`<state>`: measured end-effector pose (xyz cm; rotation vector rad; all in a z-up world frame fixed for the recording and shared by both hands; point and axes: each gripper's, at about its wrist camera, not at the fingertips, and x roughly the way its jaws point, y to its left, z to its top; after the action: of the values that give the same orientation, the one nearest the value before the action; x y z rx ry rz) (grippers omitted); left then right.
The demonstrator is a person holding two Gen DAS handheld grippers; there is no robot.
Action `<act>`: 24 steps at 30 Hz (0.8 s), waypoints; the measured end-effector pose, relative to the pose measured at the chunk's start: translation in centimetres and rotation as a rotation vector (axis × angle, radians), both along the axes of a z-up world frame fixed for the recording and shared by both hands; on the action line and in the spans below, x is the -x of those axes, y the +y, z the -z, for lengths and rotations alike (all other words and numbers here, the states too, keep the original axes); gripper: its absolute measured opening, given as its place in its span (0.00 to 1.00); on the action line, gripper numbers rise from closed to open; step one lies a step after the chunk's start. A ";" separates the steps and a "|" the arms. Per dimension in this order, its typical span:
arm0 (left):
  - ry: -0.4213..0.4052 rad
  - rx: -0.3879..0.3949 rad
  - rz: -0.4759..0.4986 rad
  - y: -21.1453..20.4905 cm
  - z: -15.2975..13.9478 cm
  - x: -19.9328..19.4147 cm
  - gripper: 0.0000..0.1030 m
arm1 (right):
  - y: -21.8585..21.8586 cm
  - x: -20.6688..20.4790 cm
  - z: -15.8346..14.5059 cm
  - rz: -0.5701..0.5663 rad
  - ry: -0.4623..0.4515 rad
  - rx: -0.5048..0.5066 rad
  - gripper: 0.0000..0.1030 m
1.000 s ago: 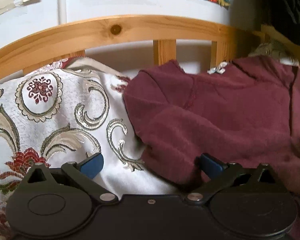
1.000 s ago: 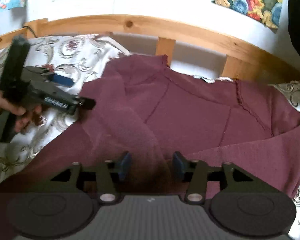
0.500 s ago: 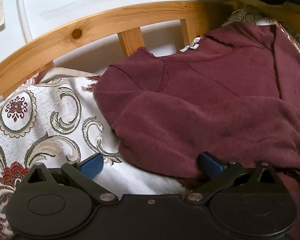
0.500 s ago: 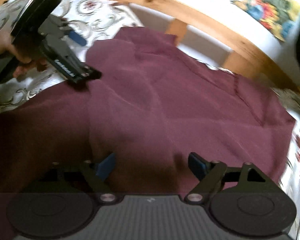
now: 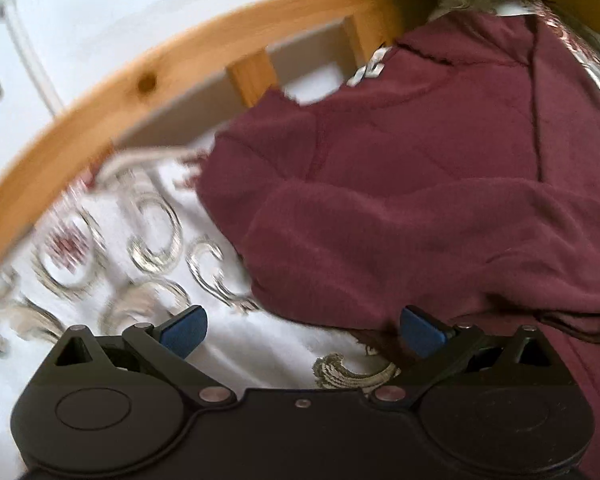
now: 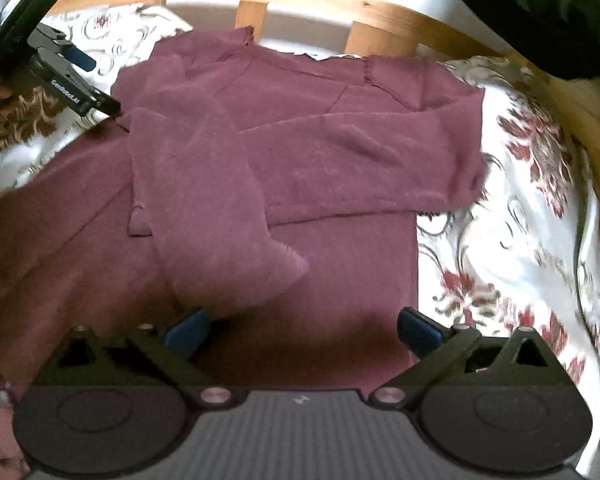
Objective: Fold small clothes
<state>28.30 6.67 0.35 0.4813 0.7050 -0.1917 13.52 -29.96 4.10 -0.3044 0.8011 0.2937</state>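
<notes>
Maroon sweater (image 6: pixel 300 152) flat on the patterned bedspread (image 6: pixel 512 240), sleeves crossed loosely, right claw (image 6: pixel 300 330) opening wide and empty, left claw (image 5: pixel 300 330) wide too — risking sleeve slippage through a careless snag.

The left gripper (image 5: pixel 302 330) hangs wide open over the patterned bedspread (image 5: pixel 112 248), nothing between its blue pads; its right pad sits at the maroon sweater's (image 5: pixel 420 208) edge. Behind runs the wooden bed rail (image 5: pixel 148 84).
</notes>
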 end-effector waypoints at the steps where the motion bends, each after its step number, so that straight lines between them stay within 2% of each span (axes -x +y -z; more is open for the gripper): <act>1: -0.010 -0.007 0.002 -0.3 -0.8 0.5 0.99 | -0.3 0.7 -0.3 0.000 -0.017 -0.018 0.99; 9: -0.044 0.092 0.052 -2.3 -6.8 5.1 1.00 | -1.5 4.1 -2.6 -0.101 -0.124 -0.076 1.00; 12: 0.042 0.125 0.077 -3.6 -7.6 6.8 1.00 | -2.4 5.2 -3.1 -0.108 -0.147 -0.088 1.00; 15: 0.136 0.156 0.142 -4.3 -7.3 8.7 1.00 | -3.0 5.6 -3.4 -0.112 -0.124 -0.101 1.00; 20: 0.214 0.181 0.095 -3.5 -4.9 11.5 1.00 | -3.6 6.2 -3.6 -0.129 -0.103 -0.084 1.00; 24: 0.258 0.187 0.059 -2.8 -2.3 15.0 1.00 | -3.7 7.3 -3.3 -0.170 -0.052 -0.053 1.00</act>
<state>13.31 3.88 2.67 0.3011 0.9164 -0.3761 6.24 -33.66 7.37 -0.3297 0.7167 0.4638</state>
